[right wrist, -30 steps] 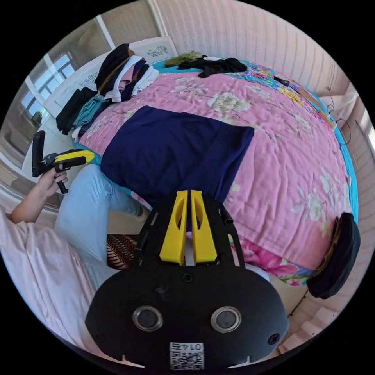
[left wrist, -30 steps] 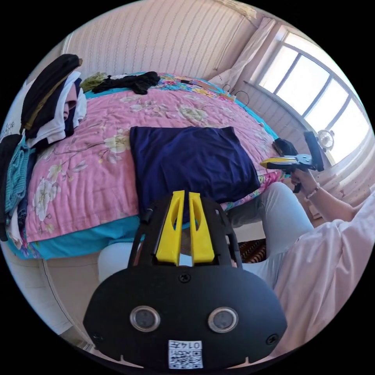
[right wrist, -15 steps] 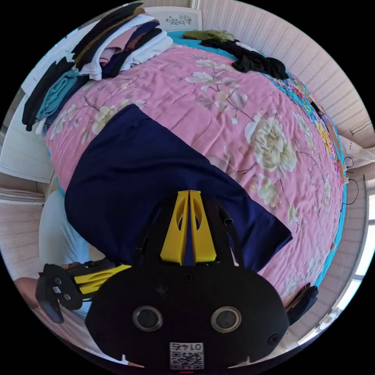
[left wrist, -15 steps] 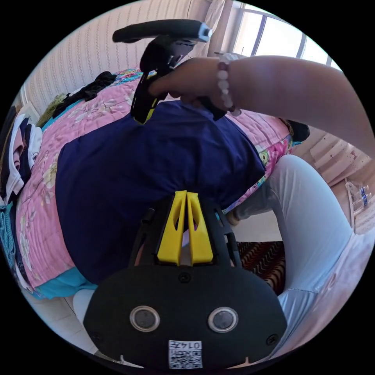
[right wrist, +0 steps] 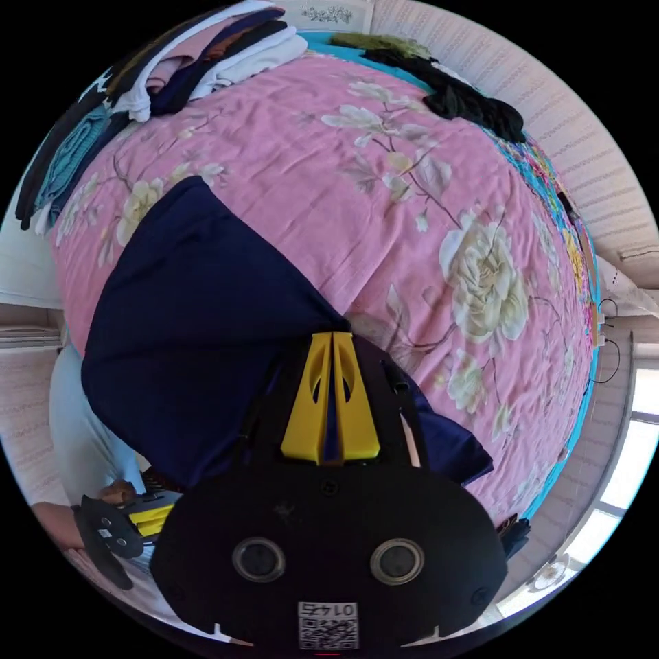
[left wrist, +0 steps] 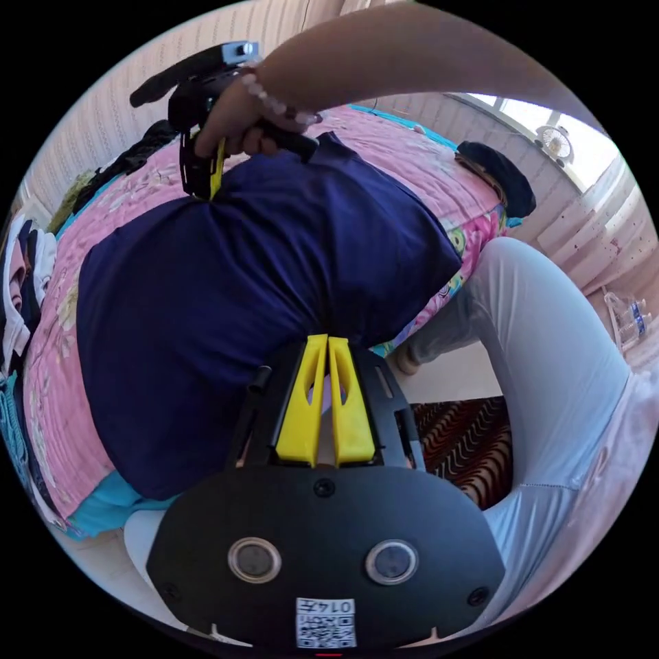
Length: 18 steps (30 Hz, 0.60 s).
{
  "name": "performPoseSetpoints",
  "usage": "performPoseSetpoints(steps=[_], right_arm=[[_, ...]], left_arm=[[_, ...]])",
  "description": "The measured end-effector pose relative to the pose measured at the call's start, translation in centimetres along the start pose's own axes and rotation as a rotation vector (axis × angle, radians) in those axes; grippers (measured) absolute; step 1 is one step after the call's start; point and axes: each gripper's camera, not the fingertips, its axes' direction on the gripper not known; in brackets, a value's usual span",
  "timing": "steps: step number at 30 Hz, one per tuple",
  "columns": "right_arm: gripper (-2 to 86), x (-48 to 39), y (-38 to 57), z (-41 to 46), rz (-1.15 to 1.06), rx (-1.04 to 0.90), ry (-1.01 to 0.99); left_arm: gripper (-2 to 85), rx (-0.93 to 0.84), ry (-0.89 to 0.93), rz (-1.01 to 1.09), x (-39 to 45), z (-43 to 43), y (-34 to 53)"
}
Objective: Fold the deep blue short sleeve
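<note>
The deep blue short-sleeve shirt (left wrist: 240, 274) (right wrist: 192, 309) lies spread on a pink flowered quilt (left wrist: 51, 357) (right wrist: 384, 171), its near edge hanging over the side of the bed. My left gripper (left wrist: 327, 340) is shut, its yellow tips pinching that near hem. It also shows at the low left of the right gripper view (right wrist: 161, 513). My right gripper (right wrist: 333, 336) is shut on the far edge, with blue cloth between its jaws. In the left gripper view a hand holds the right gripper (left wrist: 204, 185) tip-down at the shirt's far side, where the cloth bunches up.
Stacks of folded clothes (right wrist: 206, 55) (left wrist: 20, 274) sit at the head of the bed, and dark garments (right wrist: 467, 103) lie along the wall side. A dark item (left wrist: 501, 171) rests at the bed's corner. The person's leg (left wrist: 549, 343) and a patterned rug (left wrist: 467, 446) are beside the bed.
Both grippers came in from off the bed to the shirt. The right one crossed to the far edge, the left one reached the near hem. The far side is now bunched up.
</note>
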Motion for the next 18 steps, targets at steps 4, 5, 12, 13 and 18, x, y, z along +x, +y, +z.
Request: performPoseSetpoints(steps=[4, 5, 12, 13, 18], right_arm=[[-0.4, 1.8, 0.2, 0.6, -0.004, 0.021, -0.047], [-0.3, 2.6, 0.7, 0.2, -0.002, 0.038, -0.076], [0.7, 9.0, 13.6, -5.1, 0.22, 0.331, -0.275], [0.9, 9.9, 16.8, -5.7, 0.24, 0.333, -0.257], [5.7, 13.1, 27.5, -6.1, 0.375, 0.277, -0.292]], left_arm=[[-1.0, -0.002, 0.008, 0.008, 0.9, 0.8, -0.8], [-1.0, -0.001, 0.019, -0.003, 1.1, 1.0, -1.0], [-0.8, -0.057, -0.003, 0.076, 3.0, 2.1, -2.8], [-0.7, -0.056, -0.017, 0.105, 3.6, 2.3, -3.0], [6.2, -0.039, -0.013, 0.198, 5.0, 2.8, -3.5]])
